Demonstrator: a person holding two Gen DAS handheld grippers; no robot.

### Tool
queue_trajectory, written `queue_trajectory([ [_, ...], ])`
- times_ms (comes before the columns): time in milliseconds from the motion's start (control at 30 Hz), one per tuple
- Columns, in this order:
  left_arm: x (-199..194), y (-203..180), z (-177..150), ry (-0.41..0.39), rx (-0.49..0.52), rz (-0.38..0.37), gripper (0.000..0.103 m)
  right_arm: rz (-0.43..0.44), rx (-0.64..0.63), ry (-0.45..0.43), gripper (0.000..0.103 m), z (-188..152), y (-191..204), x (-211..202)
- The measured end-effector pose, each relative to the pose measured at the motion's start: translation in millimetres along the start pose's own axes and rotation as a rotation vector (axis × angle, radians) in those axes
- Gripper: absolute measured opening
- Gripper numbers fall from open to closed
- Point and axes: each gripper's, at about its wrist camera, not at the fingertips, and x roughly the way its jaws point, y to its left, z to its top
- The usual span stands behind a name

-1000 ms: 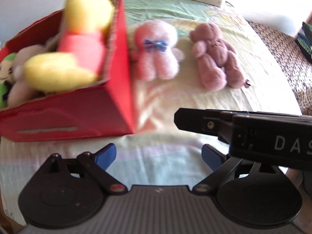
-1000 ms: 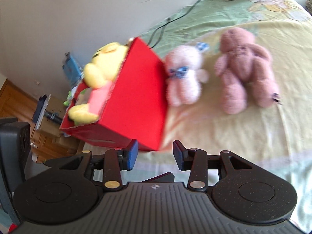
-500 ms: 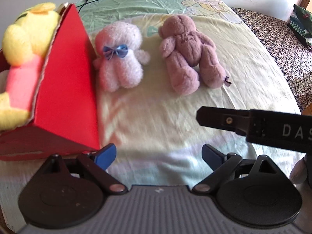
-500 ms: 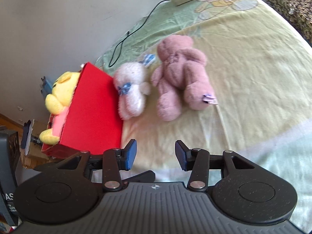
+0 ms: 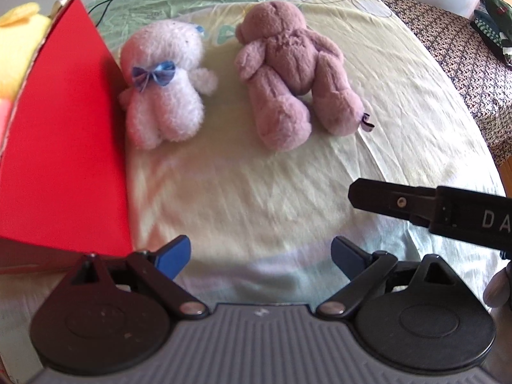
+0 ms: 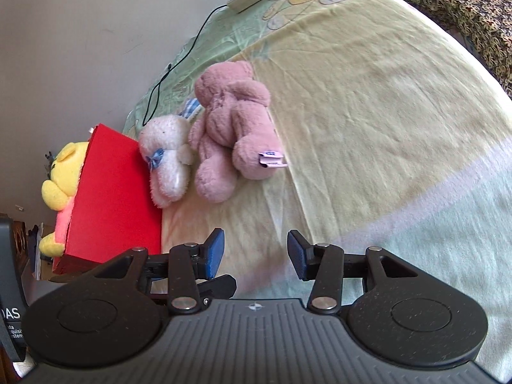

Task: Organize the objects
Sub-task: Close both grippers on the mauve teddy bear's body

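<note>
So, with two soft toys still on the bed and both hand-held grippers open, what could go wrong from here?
1. The pale pink toy leans against the red box, so gripping it may nudge the box, which seems to sit at the bed's edge.
2. The toys lie close; the left hand-held gripper or the right hand-held gripper might also pinch the darker pink bear.
3. The yellow plush already pokes above the rim, so added toys may spill out.

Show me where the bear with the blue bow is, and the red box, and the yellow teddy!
bear with the blue bow [image 5: 163, 96]: left wrist view, on its chest, just under the bow.
red box [image 5: 64, 147]: left wrist view, on its flat outer side wall.
yellow teddy [image 6: 65, 164]: right wrist view, on its head, poking above the box.
</note>
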Motion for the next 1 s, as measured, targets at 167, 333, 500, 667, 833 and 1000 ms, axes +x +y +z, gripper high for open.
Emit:
queue_trajectory([
  [167, 10, 3, 3, 0.02, 0.006, -0.021, 0.095, 0.001, 0.01, -0.014, 0.046, -1, 0, -1],
  [333, 13, 2, 3, 0.024, 0.026, -0.021, 0.095, 0.0, 0.031, -0.027, 0.046, 0, 0, 1],
  [500, 13, 3, 4, 0.024, 0.03, -0.032, 0.095, -0.005, 0.025, -0.026, 0.046, 1, 1, 2],
  [667, 14, 1, 8, 0.013, 0.042, -0.019, 0.095, -0.012, 0.032, -0.03, 0.046, 7, 1, 4],
  [833, 14, 3, 17, -0.003, 0.035, -0.003, 0.095, -0.022, 0.033, -0.043, 0.047, 16, -1, 4],
  [1000, 17, 8, 28, -0.016, 0.014, -0.004, 0.095, -0.025, 0.039, -0.062, 0.046, 24, -7, 4],
])
